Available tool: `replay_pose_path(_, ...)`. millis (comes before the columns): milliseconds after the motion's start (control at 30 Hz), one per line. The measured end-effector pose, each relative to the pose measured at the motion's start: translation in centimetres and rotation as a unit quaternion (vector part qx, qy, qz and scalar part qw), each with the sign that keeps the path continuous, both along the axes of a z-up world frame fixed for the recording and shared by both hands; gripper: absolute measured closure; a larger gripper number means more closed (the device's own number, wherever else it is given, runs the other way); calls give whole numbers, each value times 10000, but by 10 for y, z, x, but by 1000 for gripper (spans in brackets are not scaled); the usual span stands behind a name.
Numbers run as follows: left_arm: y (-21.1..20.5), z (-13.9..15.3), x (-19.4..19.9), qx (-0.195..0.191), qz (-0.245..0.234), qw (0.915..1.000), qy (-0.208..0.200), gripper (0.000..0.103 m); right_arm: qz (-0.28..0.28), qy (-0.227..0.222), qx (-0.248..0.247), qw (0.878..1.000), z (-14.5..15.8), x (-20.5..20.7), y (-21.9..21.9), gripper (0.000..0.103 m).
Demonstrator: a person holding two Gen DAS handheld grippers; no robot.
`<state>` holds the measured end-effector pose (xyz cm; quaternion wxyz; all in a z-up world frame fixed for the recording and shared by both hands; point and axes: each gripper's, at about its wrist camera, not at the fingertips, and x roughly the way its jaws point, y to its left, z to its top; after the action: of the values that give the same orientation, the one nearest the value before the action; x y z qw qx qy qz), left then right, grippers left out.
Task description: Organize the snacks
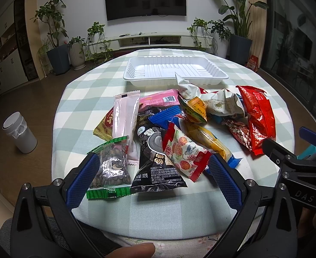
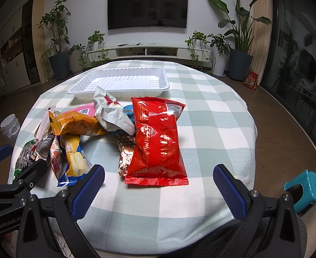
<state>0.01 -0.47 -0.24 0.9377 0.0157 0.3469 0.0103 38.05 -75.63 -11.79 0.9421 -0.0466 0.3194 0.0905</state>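
Left wrist view: my left gripper [image 1: 154,172] sits at the bottom centre of the frame, jaws spread wide and holding nothing. Between its blue pads [image 1: 83,178] lies the near end of the snack pile [image 1: 179,129], which fills the middle of the frame on the checked worktop [image 1: 158,210]. A green-edged clear packet [image 1: 111,172] lies just beside the left pad; a black packet [image 1: 155,161] and a red-and-white printed packet [image 1: 183,150] lie next to it. A pale pink packet [image 1: 124,120] overlaps the pile's left side. A large red bag [image 1: 258,118] occupies the right of the frame. The white tray [image 1: 134,77] stands beyond the pile, upper centre, with nothing in it. My right gripper [image 1: 287,148] enters at the right edge.

Right wrist view: my right gripper [image 2: 159,182] is at the bottom centre, jaws wide apart, nothing between them. The red bag [image 2: 158,139] lies just ahead of it, centre frame. A yellow packet [image 2: 74,157] lies left of centre. The tray [image 2: 80,86] is upper left of centre.
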Motion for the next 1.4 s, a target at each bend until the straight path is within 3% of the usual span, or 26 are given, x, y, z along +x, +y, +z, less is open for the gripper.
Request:
replay_pose_path(933,0,-1,0,-36,-8,10000,10,0,1,2,-4,10000,2,-1,0,0)
replay_pose_path(1067,5,-4,-1,-401,-319,9987,39,0,26,4,27,10000,4,-1,-1,0)
replay_pose_path(1167,17,-4,-2,-975,-722,9922,299,0,69,-27,137,9999,3,-1,-2,0)
replay_pose_path(1233,27,0,-11,-1442,-990,9845,130,0,114,2,308,9995,3,-2,-3,0)
replay_pose_path(1267,31,0,-15,-1714,-1157,9781,237,0,126,40,418,9990,3,-1,-5,0)
replay_pose_path(1300,34,-4,-13,-1874,-1237,9716,745,0,141,77,534,9984,6,1,-6,0)
replay_pose_path(1400,41,-16,-11,-1548,-978,9723,1450,0,222,208,874,9957,8,5,-15,0)
